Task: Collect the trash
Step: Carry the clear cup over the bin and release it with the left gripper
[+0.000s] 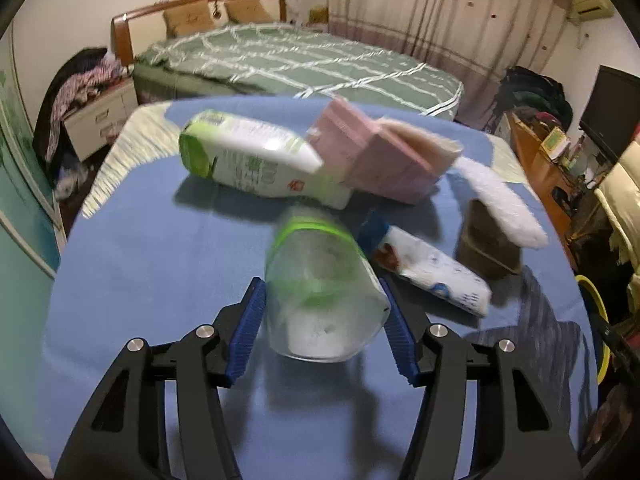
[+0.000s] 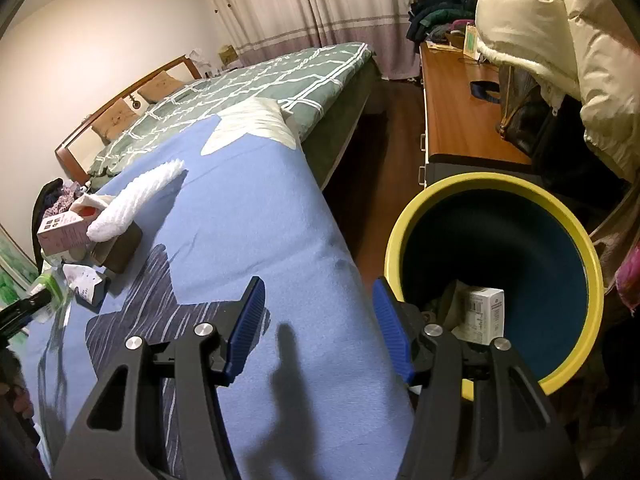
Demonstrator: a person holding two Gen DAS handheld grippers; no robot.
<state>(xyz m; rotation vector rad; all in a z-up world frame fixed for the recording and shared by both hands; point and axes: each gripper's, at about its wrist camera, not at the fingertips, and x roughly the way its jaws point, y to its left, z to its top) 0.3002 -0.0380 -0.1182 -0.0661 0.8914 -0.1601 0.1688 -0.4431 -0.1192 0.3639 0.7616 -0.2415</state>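
A clear plastic bottle (image 1: 320, 280) with a green band sits between the blue pads of my left gripper (image 1: 320, 320), which is shut on its lower body; the bottle hangs just above the blue tablecloth (image 1: 160, 260) and casts a shadow. Behind it lie a white and green carton (image 1: 248, 156), a pink box (image 1: 376, 152) and a blue and white wrapper (image 1: 436, 276). My right gripper (image 2: 320, 320) stands open and empty over the cloth's edge, beside a yellow-rimmed bin (image 2: 480, 178) that holds a white box (image 2: 482, 312).
A white towel (image 1: 500, 200) drapes over a brown box (image 1: 484, 240) at the table's right. A green bed (image 1: 300, 60) lies beyond the table. A wooden dresser (image 2: 460, 120) and a white puffy jacket (image 2: 560, 40) stand behind the bin.
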